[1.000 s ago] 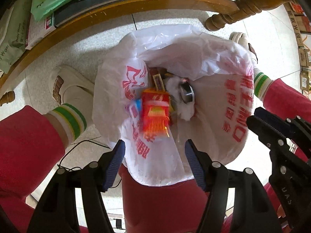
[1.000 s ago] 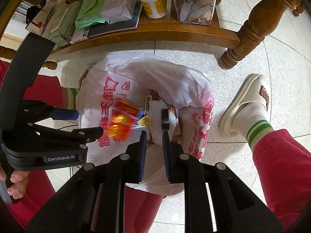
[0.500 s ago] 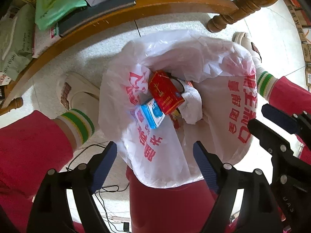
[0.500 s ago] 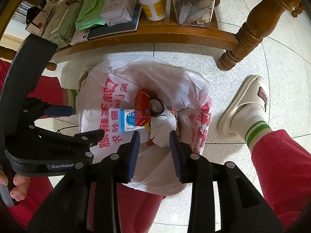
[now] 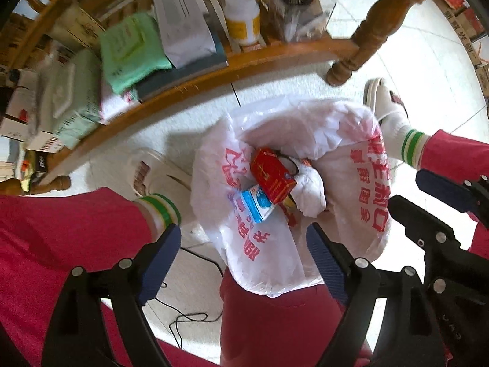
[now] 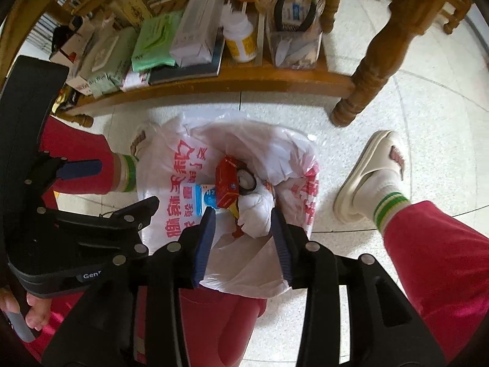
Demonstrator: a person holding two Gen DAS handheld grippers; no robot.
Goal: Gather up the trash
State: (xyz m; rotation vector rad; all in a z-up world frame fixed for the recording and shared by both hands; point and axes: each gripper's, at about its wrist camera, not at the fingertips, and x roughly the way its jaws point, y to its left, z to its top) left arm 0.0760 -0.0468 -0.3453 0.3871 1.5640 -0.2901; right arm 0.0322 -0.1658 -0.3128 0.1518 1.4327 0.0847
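A white plastic bag with red print (image 5: 360, 183) (image 6: 171, 202) lines a red bin on the floor. Inside lie a red carton (image 5: 272, 174) (image 6: 227, 183), a blue-and-white box (image 5: 255, 205) (image 6: 198, 200), crumpled white tissue (image 5: 311, 192) (image 6: 255, 211) and a tape roll (image 6: 246, 180). My left gripper (image 5: 244, 244) is open and empty above the bag's near edge. My right gripper (image 6: 243, 220) is open and empty over the bag; it also shows at the right of the left wrist view (image 5: 428, 202).
A low wooden shelf (image 6: 244, 79) behind the bin holds packets, a book, a white pill bottle (image 6: 240, 38) and a clear box. A turned table leg (image 6: 363, 82) stands at right. The person's slippered feet (image 6: 369, 180) and red trousers flank the bin.
The red carton dropped from the air into the bag and settled on the blue box. My right gripper opened. Both grippers rose away from the bag toward the shelf.
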